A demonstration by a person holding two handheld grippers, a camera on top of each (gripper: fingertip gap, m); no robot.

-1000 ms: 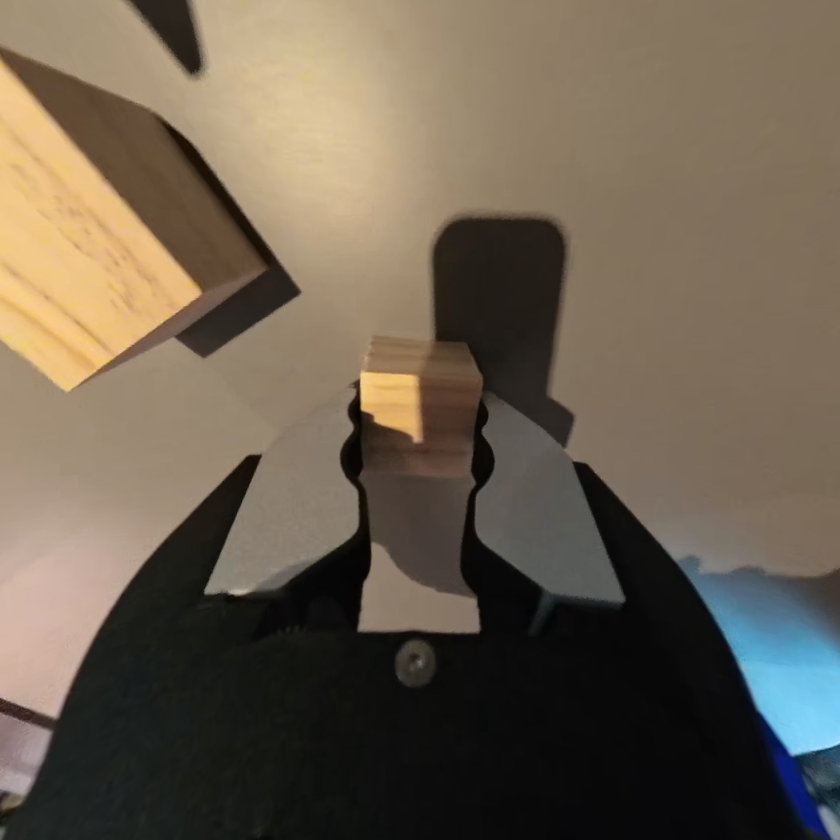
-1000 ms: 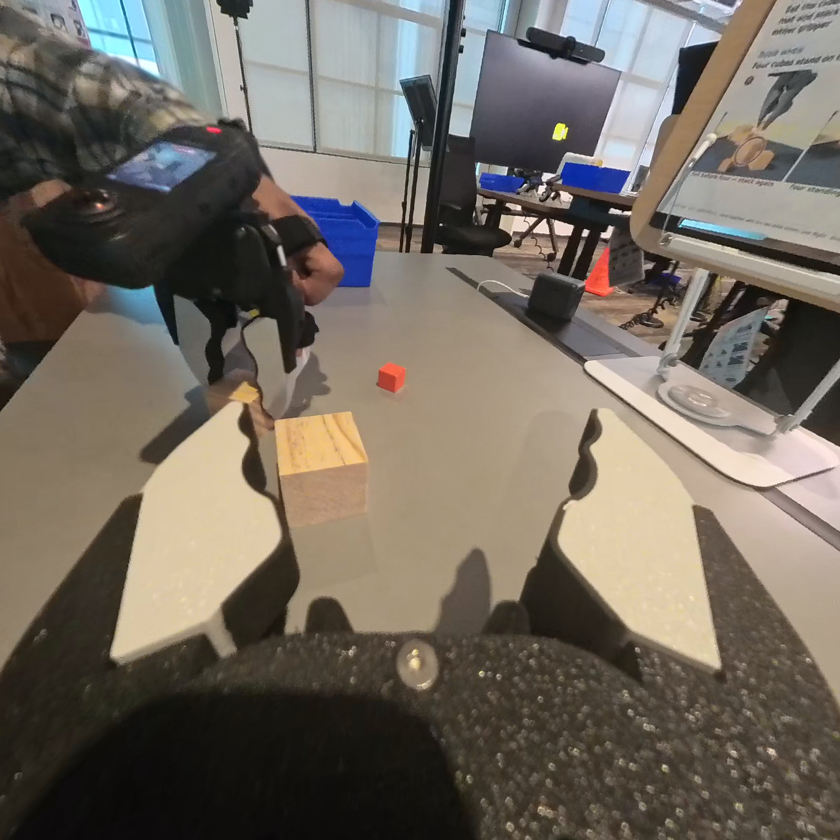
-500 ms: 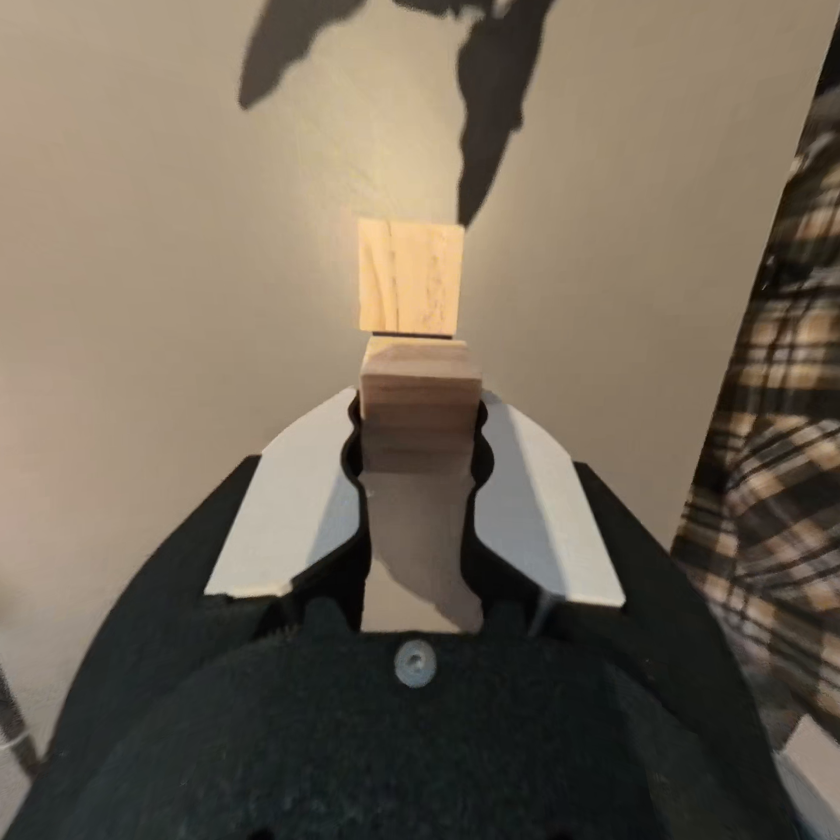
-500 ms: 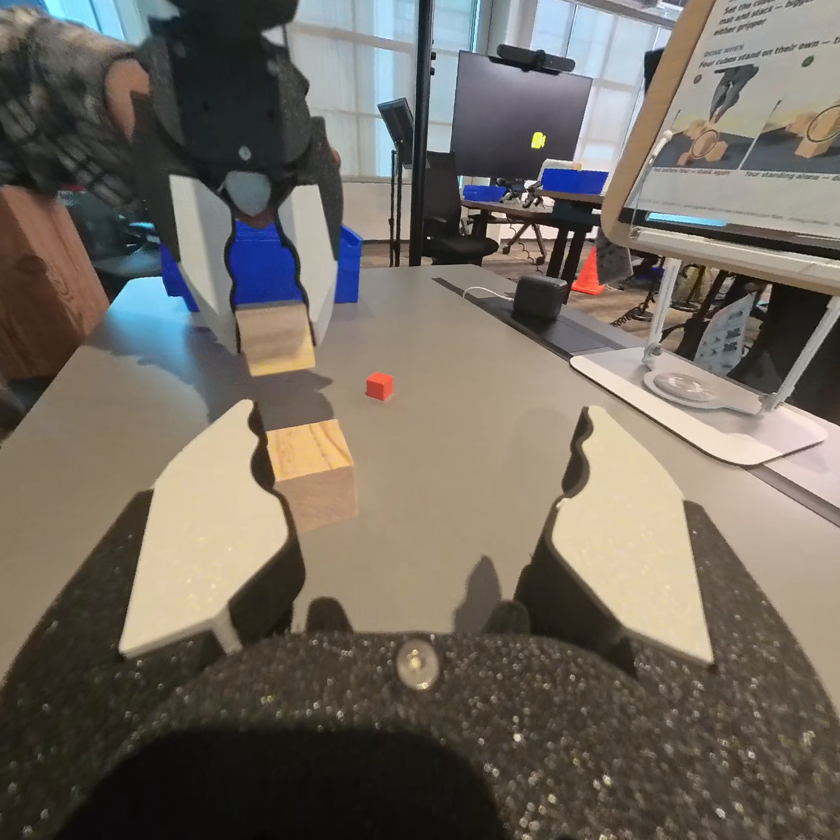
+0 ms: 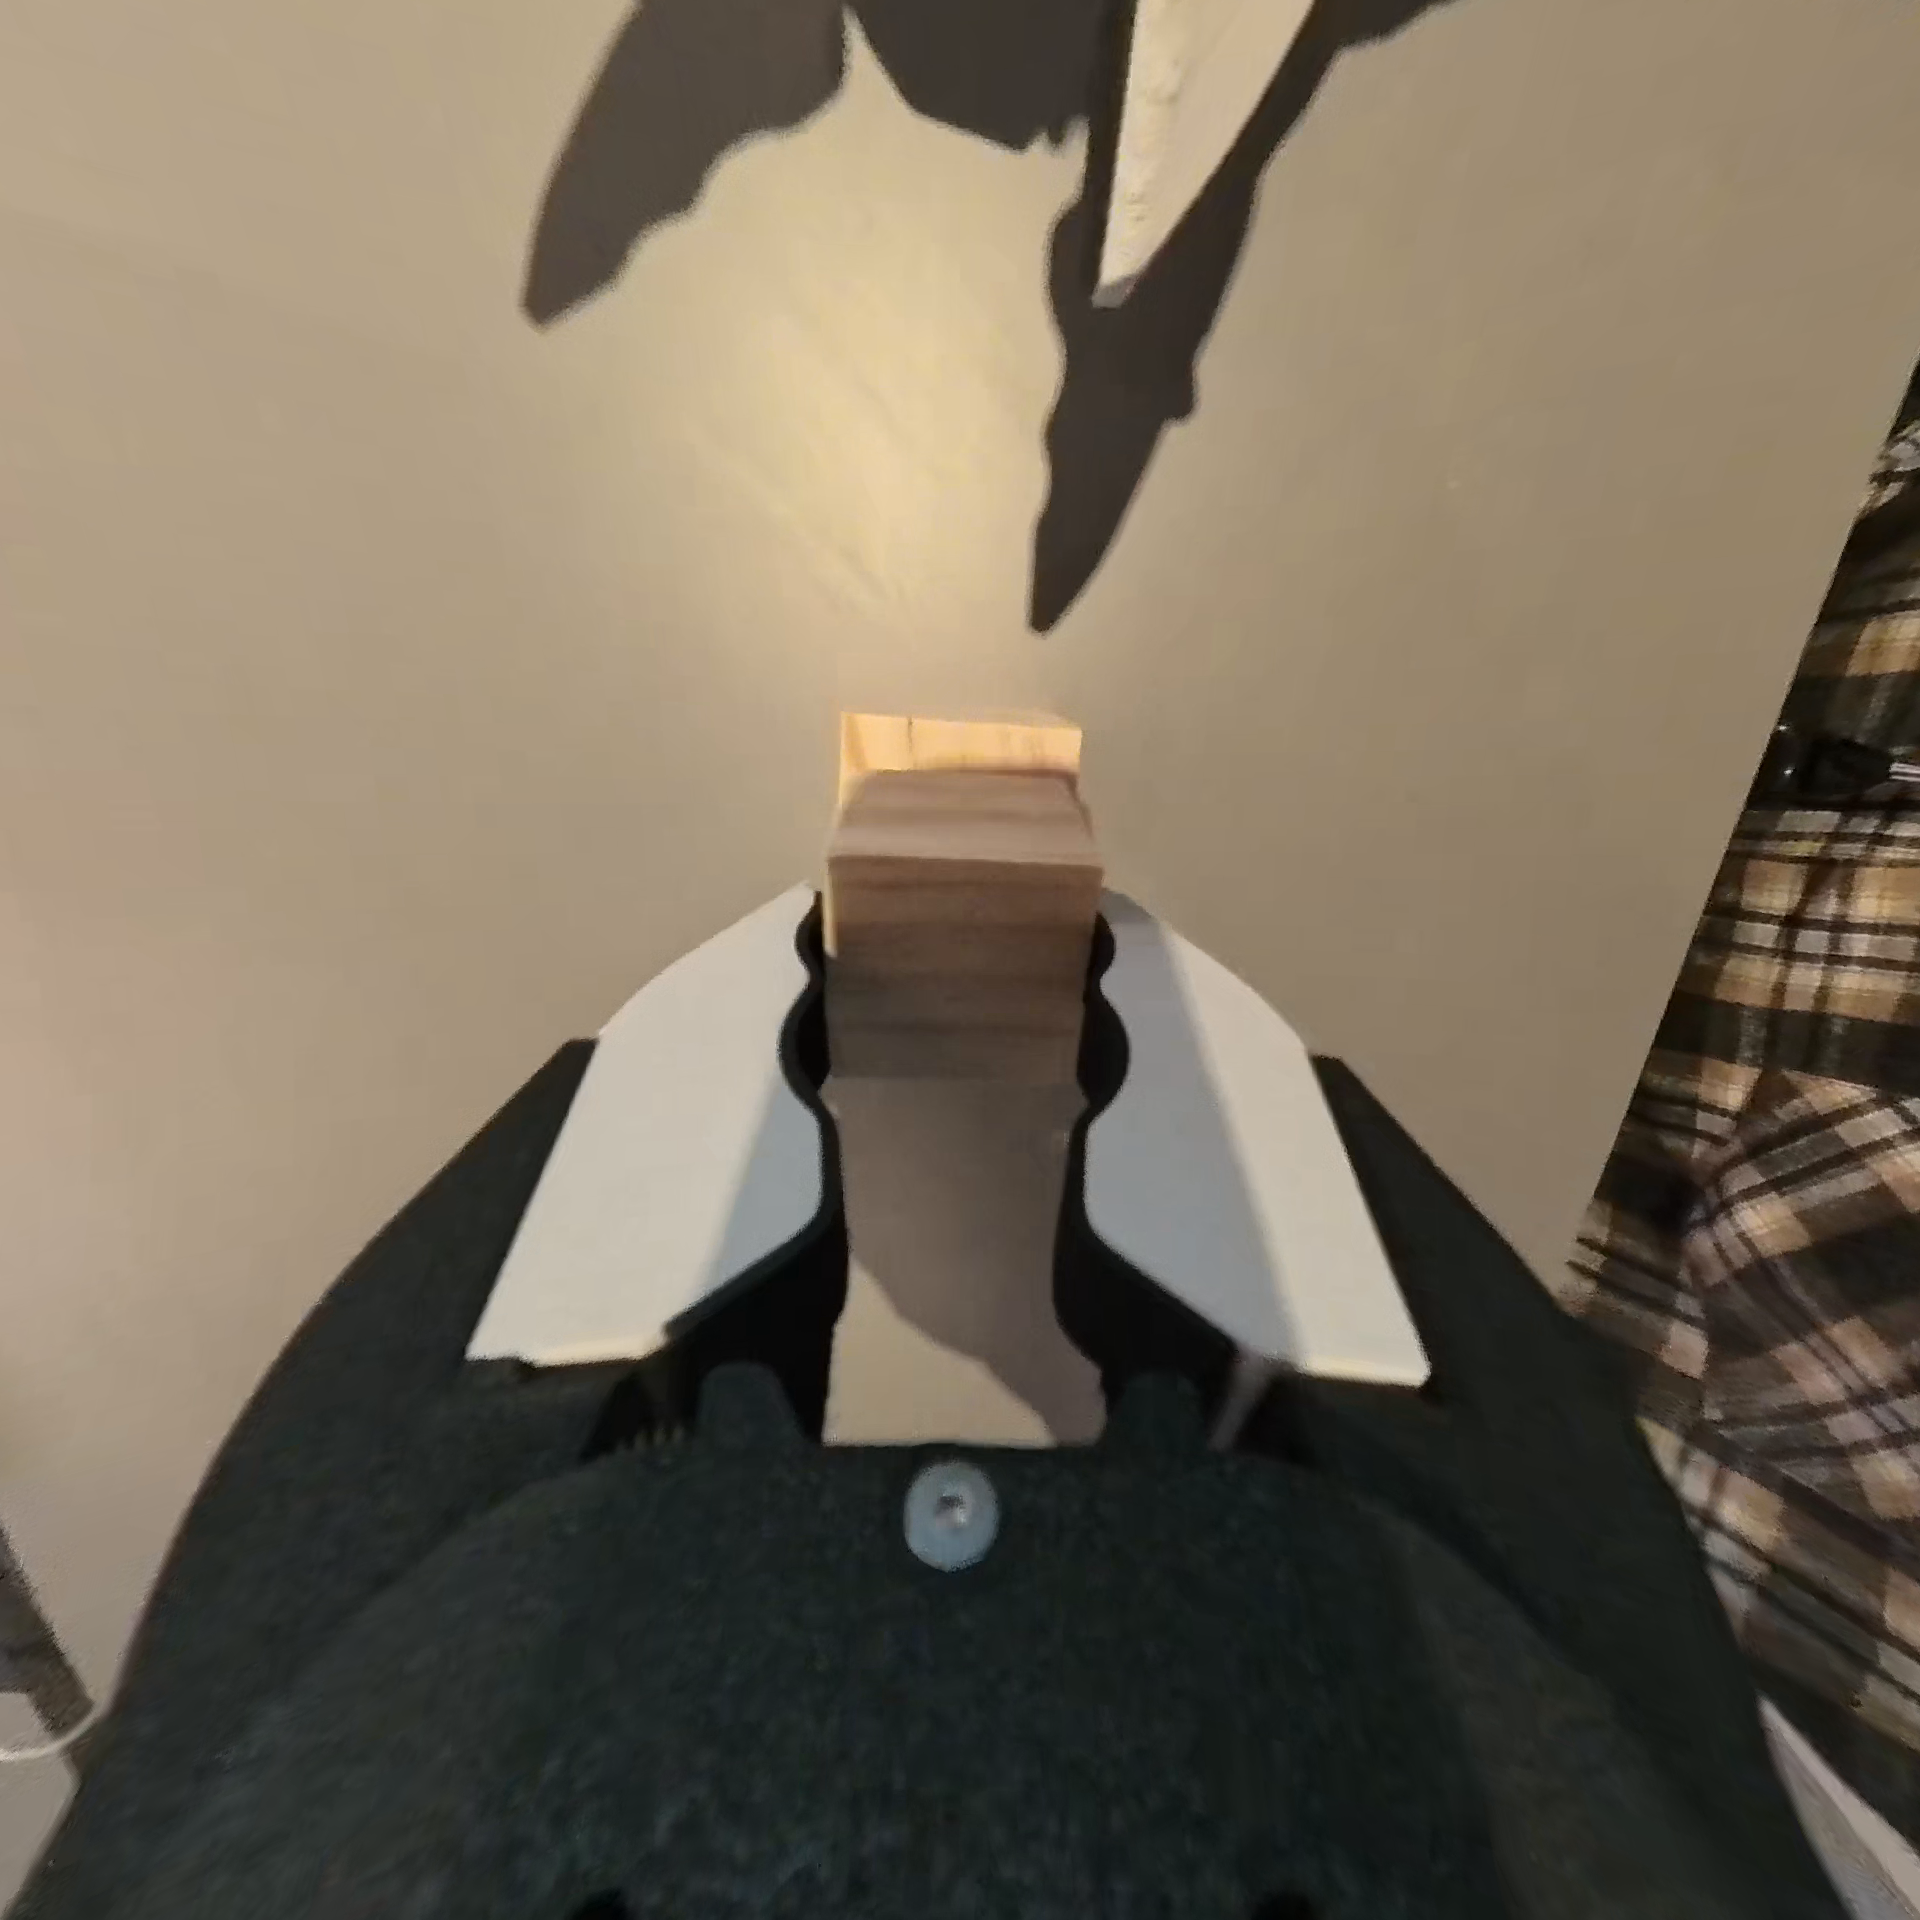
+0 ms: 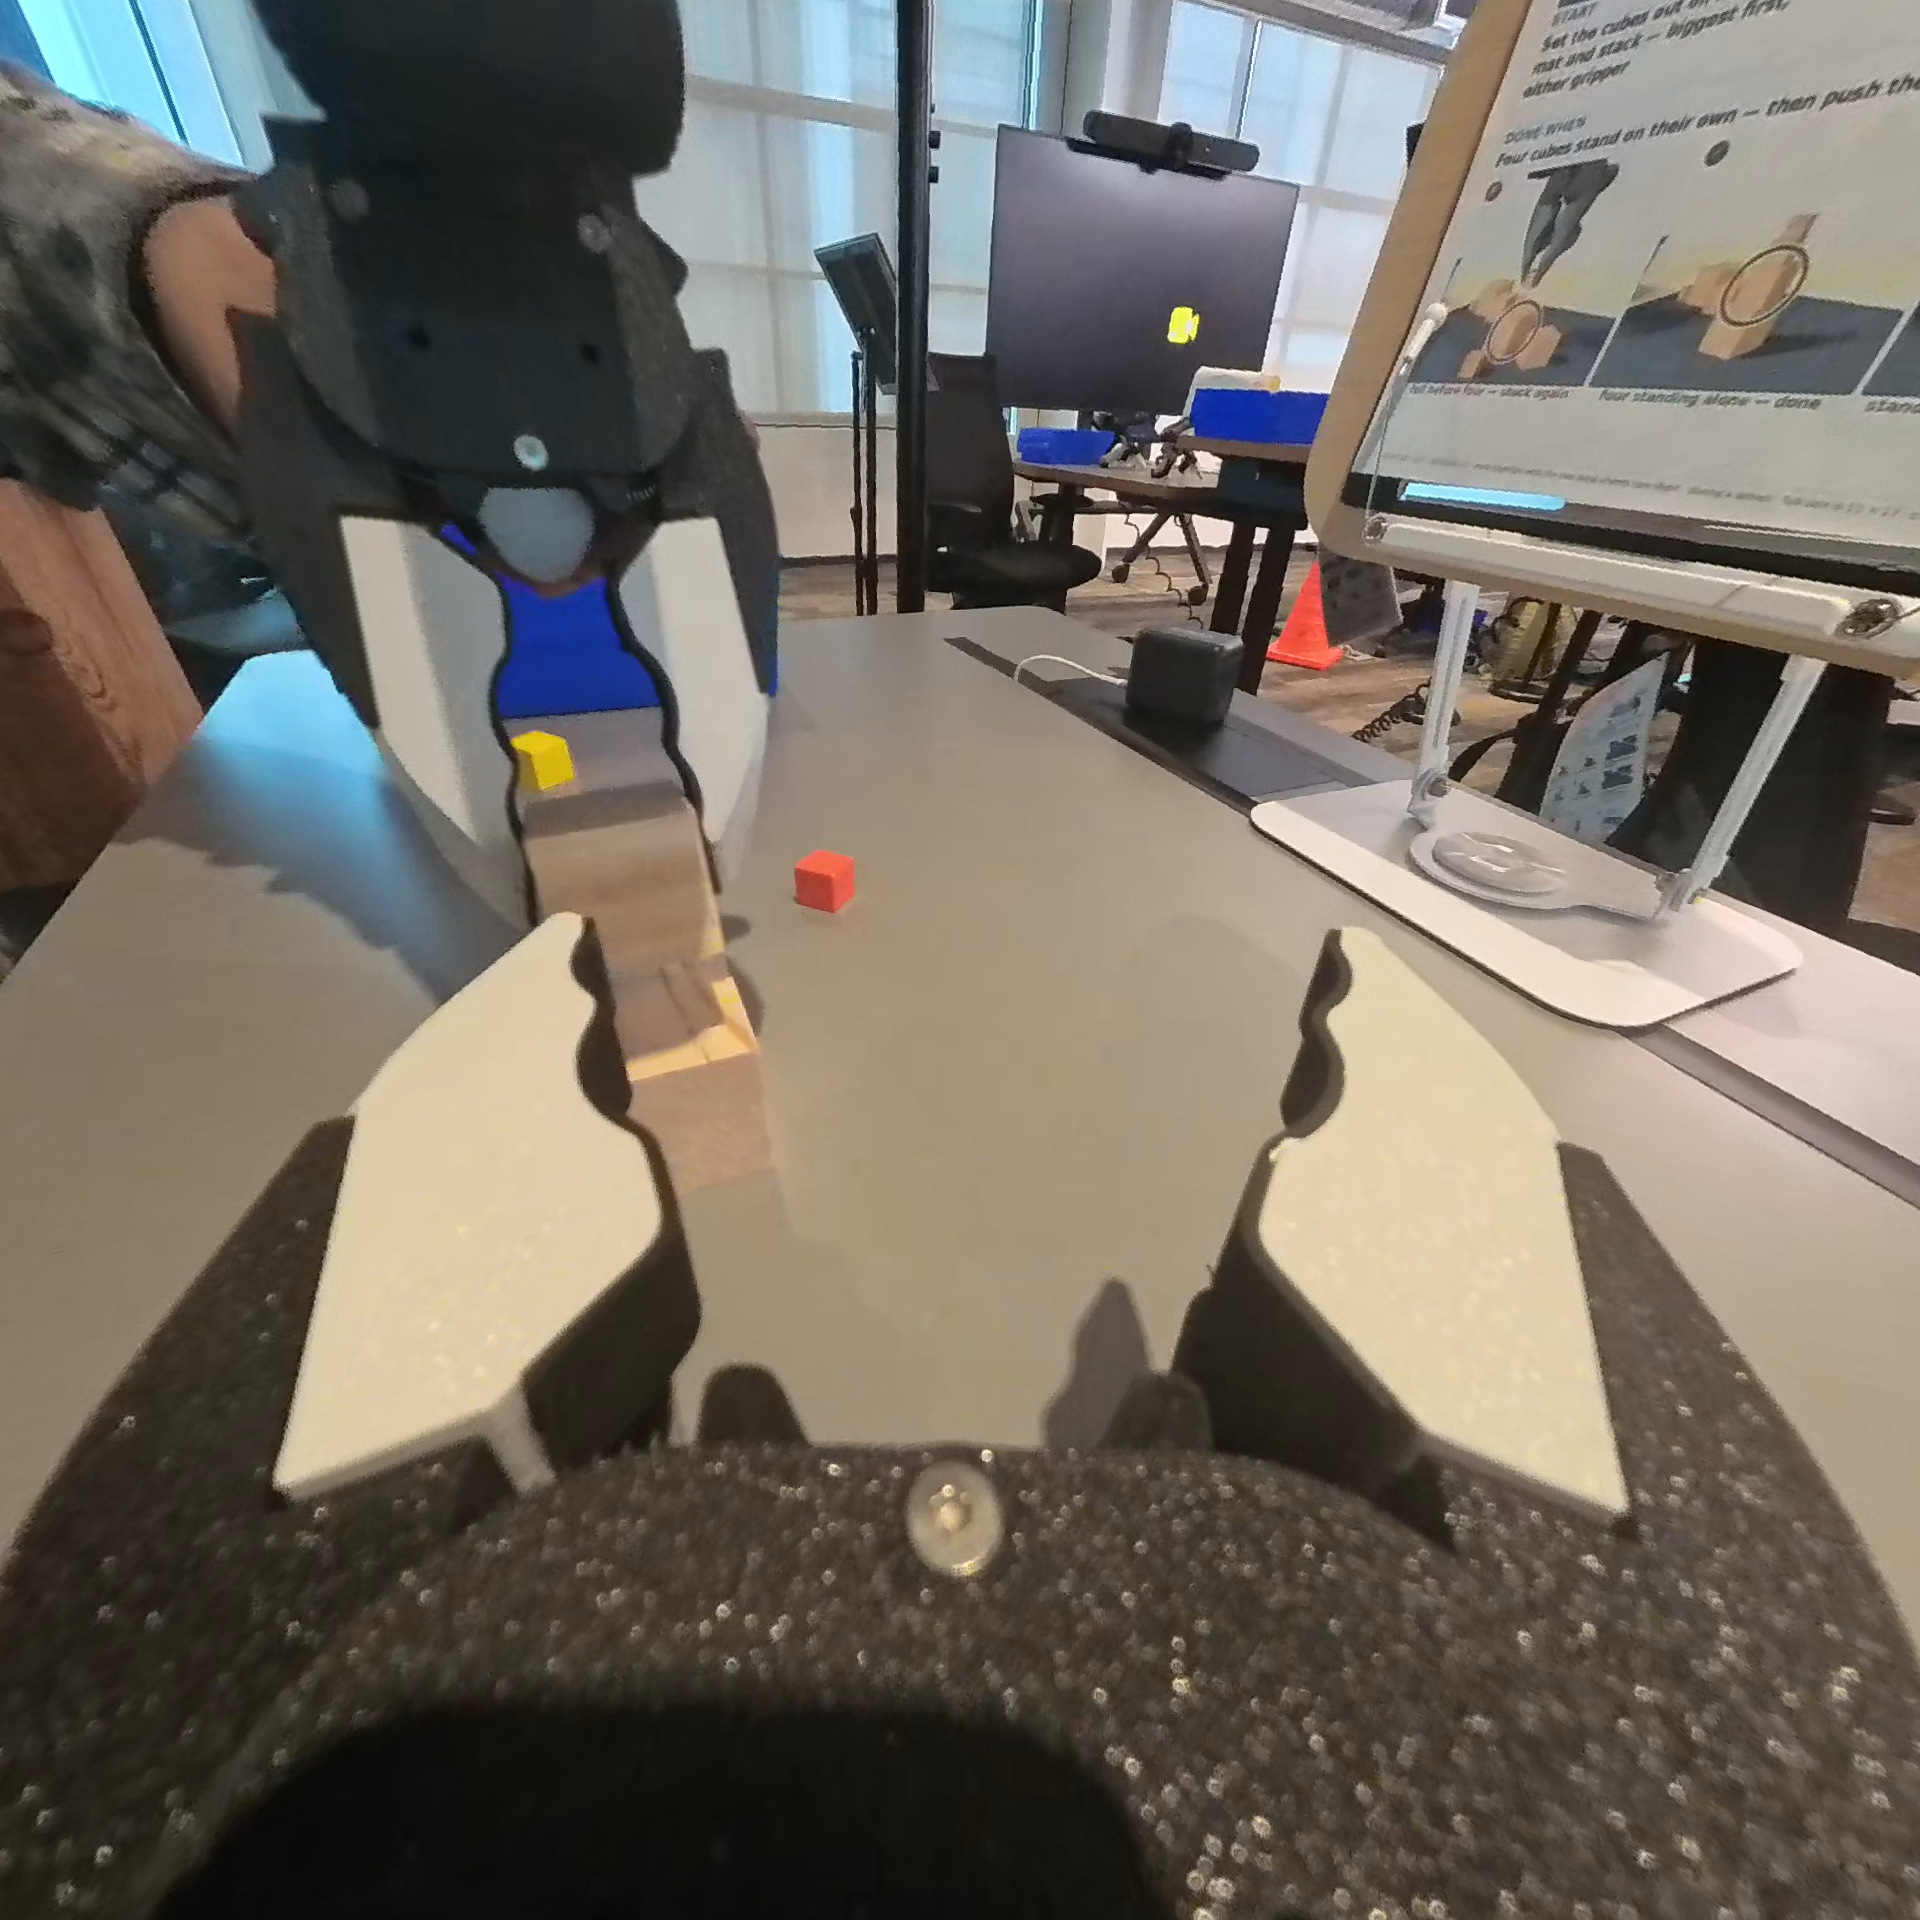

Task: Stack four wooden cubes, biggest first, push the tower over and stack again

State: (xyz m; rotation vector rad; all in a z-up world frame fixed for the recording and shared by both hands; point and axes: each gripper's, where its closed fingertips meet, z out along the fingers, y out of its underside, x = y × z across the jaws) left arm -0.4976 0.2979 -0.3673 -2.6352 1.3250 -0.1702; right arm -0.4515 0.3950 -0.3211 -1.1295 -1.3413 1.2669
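The left gripper (image 6: pixel 613 831) was clamped on a wooden cube (image 6: pixel 613 883), low over the bigger cube (image 6: pixel 696 1091) on the table (image 6: pixel 1039 1039). Released off-centre, it could tip off. The right gripper (image 6: pixel 956 1091) stood spread, empty. At its 11 o'clock, a blue bin (image 6: pixel 566 655), contents hidden.

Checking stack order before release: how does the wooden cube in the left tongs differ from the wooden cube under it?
The held cube looks smaller; the lower cube is bigger. The held cube is clamped in the left tongs; the lower cube rests free on the table. Contact between the cubes is unclear. Both are plain light wood.
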